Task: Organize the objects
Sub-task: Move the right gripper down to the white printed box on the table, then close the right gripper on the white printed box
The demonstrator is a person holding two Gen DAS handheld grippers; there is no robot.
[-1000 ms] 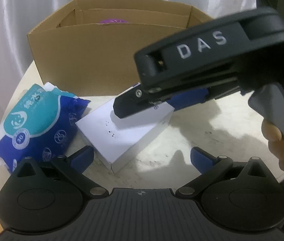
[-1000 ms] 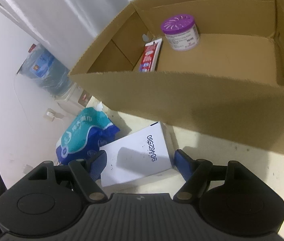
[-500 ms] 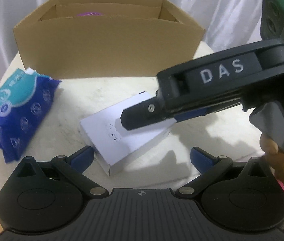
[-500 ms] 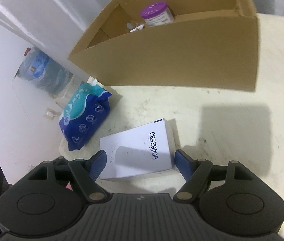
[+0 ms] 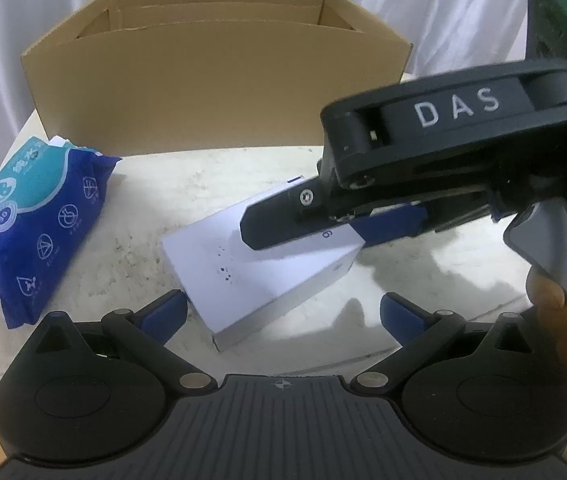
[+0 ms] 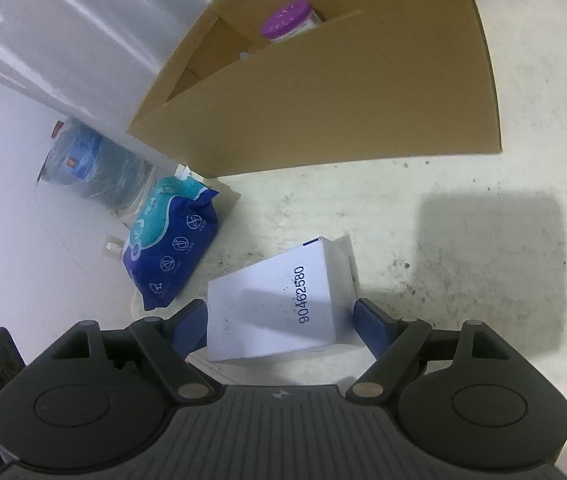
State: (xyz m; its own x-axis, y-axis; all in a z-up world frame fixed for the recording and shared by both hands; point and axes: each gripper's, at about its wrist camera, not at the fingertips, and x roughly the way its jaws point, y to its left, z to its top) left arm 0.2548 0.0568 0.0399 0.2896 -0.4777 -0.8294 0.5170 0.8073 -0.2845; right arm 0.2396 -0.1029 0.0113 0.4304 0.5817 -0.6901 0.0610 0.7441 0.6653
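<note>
White, stiff rectangular carton (image 6: 279, 304) lies flat on the cream counter (image 6: 443, 208) between the opening jaws of the right hand-held gripper (image 6: 279, 320), pads clear; probably light, best gripped across its long sides. Beyond: brown cardboard box (image 6: 343, 96).

We see a plain brown cardboard box (image 6: 363, 92) holding a jar with a purple lid (image 6: 285, 24). The small box (image 6: 279, 304) is white with dark blue digits. The wipes pack (image 5: 39, 224) is deep blue with a teal patch and white icons. The surface (image 6: 463, 220) is cream, speckled dark. Both claws are black with blue pads (image 5: 389, 226).
</note>
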